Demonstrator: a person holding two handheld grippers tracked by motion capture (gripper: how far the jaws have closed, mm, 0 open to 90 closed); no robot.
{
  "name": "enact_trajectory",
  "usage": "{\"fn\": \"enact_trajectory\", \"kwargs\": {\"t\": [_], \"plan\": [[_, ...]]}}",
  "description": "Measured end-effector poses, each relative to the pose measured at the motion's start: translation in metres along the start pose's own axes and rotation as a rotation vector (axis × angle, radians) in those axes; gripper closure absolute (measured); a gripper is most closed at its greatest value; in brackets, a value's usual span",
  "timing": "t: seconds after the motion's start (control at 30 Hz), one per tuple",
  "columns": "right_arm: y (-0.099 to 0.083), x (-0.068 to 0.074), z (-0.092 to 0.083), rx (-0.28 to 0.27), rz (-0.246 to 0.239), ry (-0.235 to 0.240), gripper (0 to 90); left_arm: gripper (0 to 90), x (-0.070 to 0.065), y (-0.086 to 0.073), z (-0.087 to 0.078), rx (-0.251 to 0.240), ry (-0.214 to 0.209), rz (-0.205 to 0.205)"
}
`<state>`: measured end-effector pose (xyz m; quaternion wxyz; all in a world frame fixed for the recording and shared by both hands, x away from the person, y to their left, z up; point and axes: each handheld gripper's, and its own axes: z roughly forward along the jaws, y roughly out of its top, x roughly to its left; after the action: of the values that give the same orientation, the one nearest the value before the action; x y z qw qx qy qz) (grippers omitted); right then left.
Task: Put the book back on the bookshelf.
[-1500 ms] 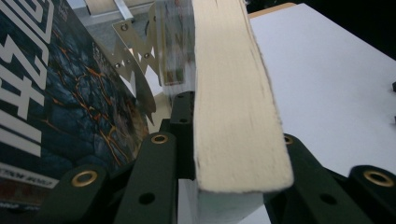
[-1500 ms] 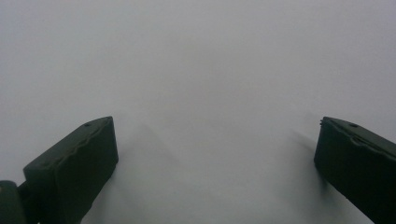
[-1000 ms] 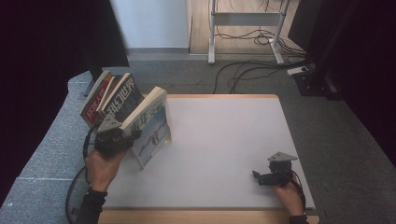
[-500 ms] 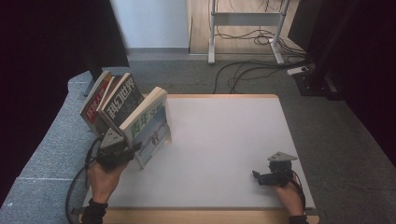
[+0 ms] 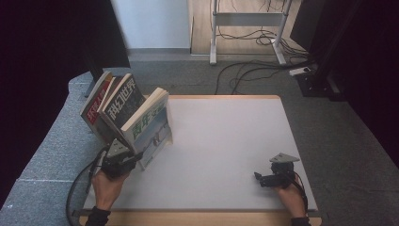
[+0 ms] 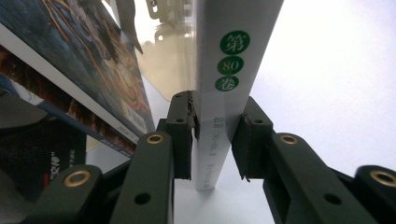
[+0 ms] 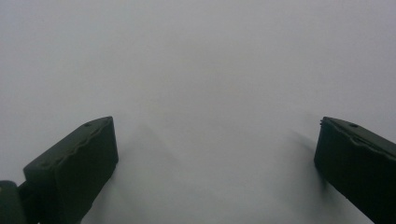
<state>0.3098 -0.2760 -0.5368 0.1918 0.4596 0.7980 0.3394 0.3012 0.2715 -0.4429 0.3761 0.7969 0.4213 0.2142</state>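
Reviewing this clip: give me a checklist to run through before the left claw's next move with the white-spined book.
1. Left claw straddles the white-spined book: ok.
2. Pads pressing the spine: left pad touches, right pad shows a slight gap; jaws have just been closing: cannot tell.
3. Neighbouring books lean away, apart from the gripped one: ok.
4. White table bare beside the book: ok.
5. Right claw open, resting away from the books: ok.
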Motion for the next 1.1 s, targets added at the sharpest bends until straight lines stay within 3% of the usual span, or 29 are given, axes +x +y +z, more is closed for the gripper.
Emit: {"fn": "enact_trajectory", "kwargs": {"t": [0.43, 1.1], "plan": [[0.000, 0.000, 0.000, 0.000, 0.000, 0.000, 0.0, 72.5, -0.009, 0.017, 0.016, 0.019, -0.012, 0.014], [0.000, 0.000, 0.000, 0.000, -0.001, 0.001, 0.0, 70.2, -0.017, 0.048, 0.049, 0.036, 0.006, 0.027]]}}
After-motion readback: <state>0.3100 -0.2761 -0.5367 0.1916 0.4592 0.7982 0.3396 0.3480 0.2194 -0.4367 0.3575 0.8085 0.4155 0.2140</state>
